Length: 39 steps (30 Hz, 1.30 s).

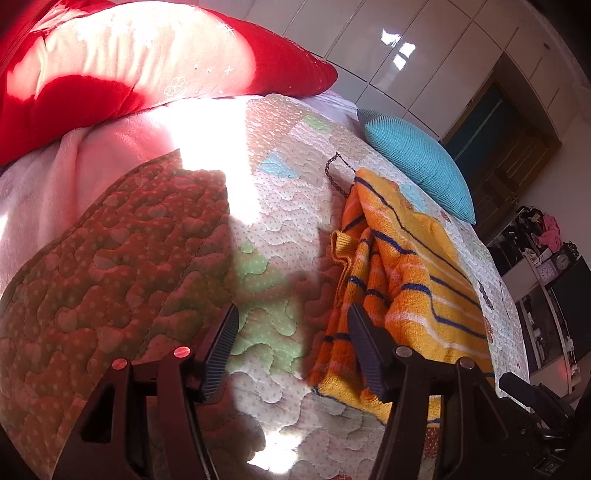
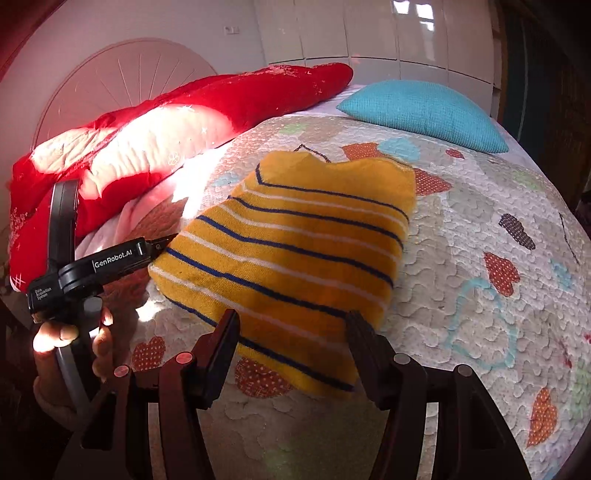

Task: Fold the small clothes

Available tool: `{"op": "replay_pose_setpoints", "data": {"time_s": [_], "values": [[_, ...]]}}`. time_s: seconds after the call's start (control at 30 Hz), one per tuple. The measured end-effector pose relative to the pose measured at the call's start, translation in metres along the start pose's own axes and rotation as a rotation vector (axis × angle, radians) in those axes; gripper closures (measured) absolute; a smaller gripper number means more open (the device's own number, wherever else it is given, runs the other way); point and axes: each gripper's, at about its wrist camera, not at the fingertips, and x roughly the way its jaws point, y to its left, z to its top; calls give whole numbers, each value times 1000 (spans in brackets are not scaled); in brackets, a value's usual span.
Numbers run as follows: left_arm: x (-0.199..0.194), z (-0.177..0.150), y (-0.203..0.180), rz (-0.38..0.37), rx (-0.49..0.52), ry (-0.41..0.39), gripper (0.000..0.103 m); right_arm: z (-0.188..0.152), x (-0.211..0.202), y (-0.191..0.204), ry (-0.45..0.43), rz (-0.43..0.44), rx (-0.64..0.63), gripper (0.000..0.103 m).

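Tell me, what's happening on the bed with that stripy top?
A person is folding a small yellow striped sweater on the quilted bedspread with a gripper in each hand. It lies folded. The left gripper and right gripper are both open, holding nothing, beside the sweater's edges.

A bed point(image 2: 480, 236) under a patchwork quilt is lit by strong sunlight; glossy white wardrobes point(image 2: 369, 33) are seen behind it.

left tongs point(image 1: 293, 325): jaws apart, nothing pinched, angled downward
right tongs point(image 2: 291, 332): jaws apart, empty, angled downward
hand point(image 2: 70, 334): at 9 o'clock, gripping left handle
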Motion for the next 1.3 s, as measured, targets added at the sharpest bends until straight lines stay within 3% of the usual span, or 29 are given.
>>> {"op": "replay_pose_setpoints", "data": {"time_s": [0.03,0.17,0.3,0.4,0.5,0.6,0.63,0.67,0.7,0.77,0.83,0.93,1.0,1.1,1.2,1.3], "values": [[-4,1,0,-23,-1,-19,36,-1,-6,-12,-13,4,34,30],[-18,6,-4,-56,0,-95,29,-8,-10,-65,-15,13,192,29],[-15,13,-22,-62,42,-76,25,-19,1,-96,-7,108,325,29],[0,17,-48,34,164,-49,24,-19,11,-94,-11,126,320,29],[37,17,-64,228,313,55,24,-16,25,-86,-11,134,293,29],[45,23,-59,254,307,85,24,-16,32,-83,-36,117,250,27],[41,27,-58,288,312,68,30,-17,34,-85,-42,126,257,27],[37,31,-58,344,320,51,48,-18,35,-88,-44,142,272,27],[32,37,-55,342,306,59,53,-21,37,-93,-46,167,291,26],[21,51,-48,179,209,77,53,-27,41,-104,-53,221,336,24],[19,61,-54,95,175,80,52,-32,43,-111,-63,260,371,24],[33,68,-82,80,248,73,51,-32,43,-110,-68,264,365,23],[54,67,-104,73,326,98,45,-31,43,-109,-73,259,357,23],[100,57,-117,233,438,197,39,-31,44,-109,-75,266,359,23],[99,66,-113,199,369,202,40,-32,43,-110,-80,272,360,23],[81,85,-119,123,313,134,41,-35,41,-111,-83,279,363,22]]}}
